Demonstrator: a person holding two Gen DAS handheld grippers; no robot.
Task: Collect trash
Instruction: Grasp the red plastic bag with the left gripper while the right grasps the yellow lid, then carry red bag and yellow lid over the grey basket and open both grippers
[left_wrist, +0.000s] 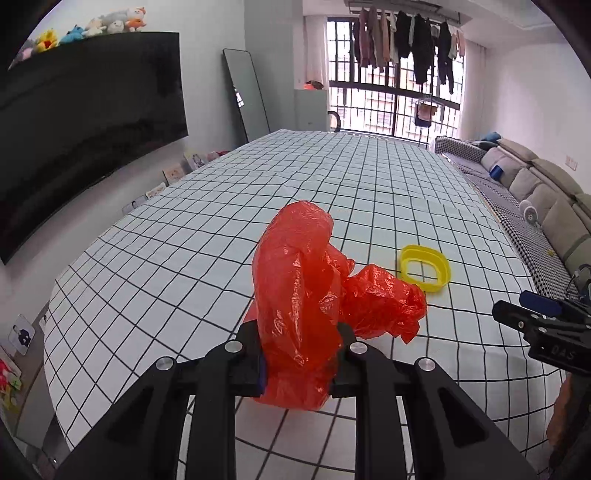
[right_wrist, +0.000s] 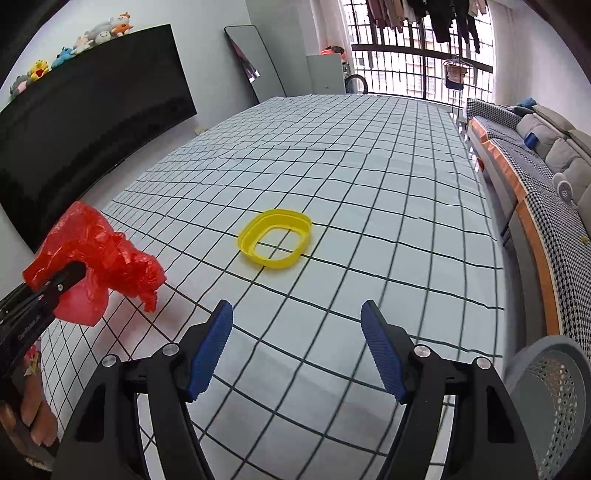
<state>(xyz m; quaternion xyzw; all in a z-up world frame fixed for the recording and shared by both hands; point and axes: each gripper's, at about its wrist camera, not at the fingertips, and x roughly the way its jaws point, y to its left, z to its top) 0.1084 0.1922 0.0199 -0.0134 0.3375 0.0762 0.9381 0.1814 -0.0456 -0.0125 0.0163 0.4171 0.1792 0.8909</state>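
A crumpled red plastic bag (left_wrist: 303, 295) is pinched between the fingers of my left gripper (left_wrist: 299, 343), which is shut on it and holds it just above the checked tablecloth. The same red bag (right_wrist: 99, 254) shows at the left of the right wrist view, clamped by the left gripper (right_wrist: 61, 282). A yellow plastic ring (right_wrist: 275, 240) lies flat on the cloth ahead of my right gripper (right_wrist: 297, 314), whose blue-padded jaws stand open and empty above the cloth. In the left wrist view the yellow ring (left_wrist: 424, 267) lies right of the bag, and the right gripper (left_wrist: 517, 314) enters from the right edge.
The table (right_wrist: 369, 166) carries a white cloth with a black grid. A grey perforated bin (right_wrist: 550, 391) stands at the lower right, beside the table. A sofa (left_wrist: 535, 184) runs along the right, a dark screen (left_wrist: 85, 122) hangs at the left. A hand (right_wrist: 26, 413) grips the left tool.
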